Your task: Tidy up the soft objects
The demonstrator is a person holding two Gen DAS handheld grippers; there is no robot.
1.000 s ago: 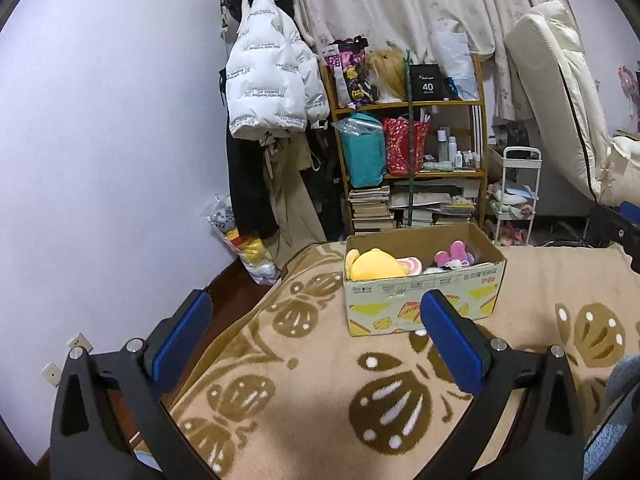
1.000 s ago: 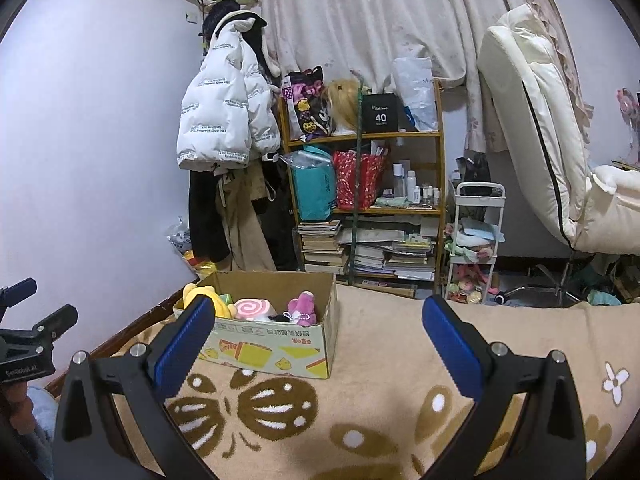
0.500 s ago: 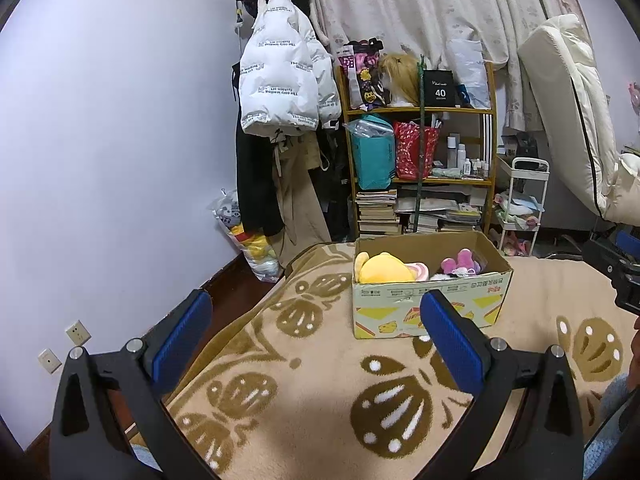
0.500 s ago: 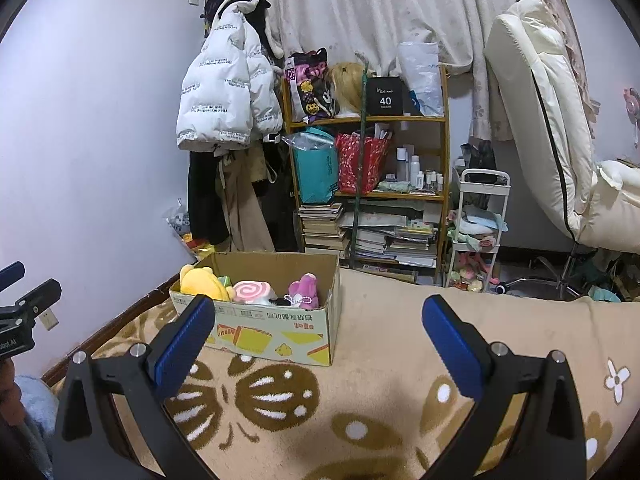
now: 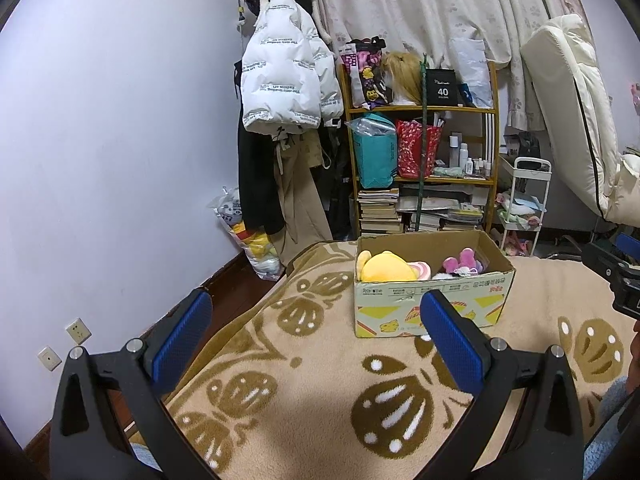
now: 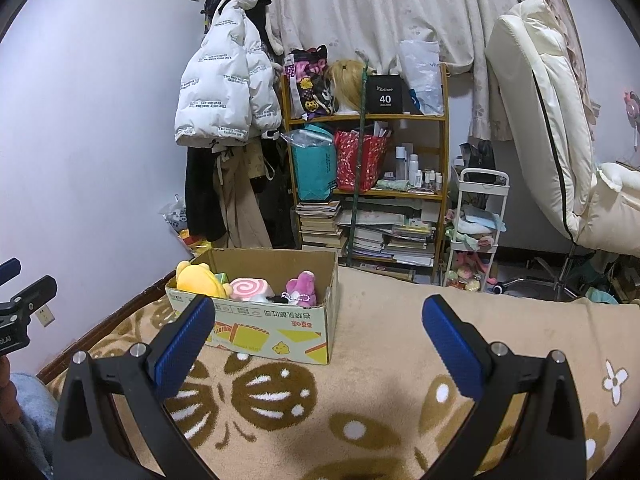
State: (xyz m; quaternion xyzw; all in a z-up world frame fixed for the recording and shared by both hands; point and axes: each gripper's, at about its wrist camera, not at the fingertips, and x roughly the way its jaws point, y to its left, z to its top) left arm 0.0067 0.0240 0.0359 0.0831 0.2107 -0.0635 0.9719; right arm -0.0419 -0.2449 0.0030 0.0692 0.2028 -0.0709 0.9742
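Note:
An open cardboard box (image 5: 432, 308) (image 6: 260, 324) stands on a beige patterned blanket (image 5: 320, 392). It holds a yellow plush (image 5: 386, 268) (image 6: 198, 278), a pink swirl plush (image 6: 250, 289) and a purple plush (image 5: 462, 262) (image 6: 302, 286). My left gripper (image 5: 316, 336) is open and empty, well short of the box. My right gripper (image 6: 320, 340) is open and empty, to the right of the box and short of it. Each gripper shows at the edge of the other's view.
A wooden shelf (image 6: 368, 184) with bags, books and bottles stands behind the bed. A white puffer jacket (image 5: 288, 80) hangs on the wall. A white trolley (image 6: 476, 236) and a cream chair (image 6: 552, 152) are at the right.
Both views have shifted slightly, with the box sitting a little lower and closer in frame. Both grippers stay open and empty.

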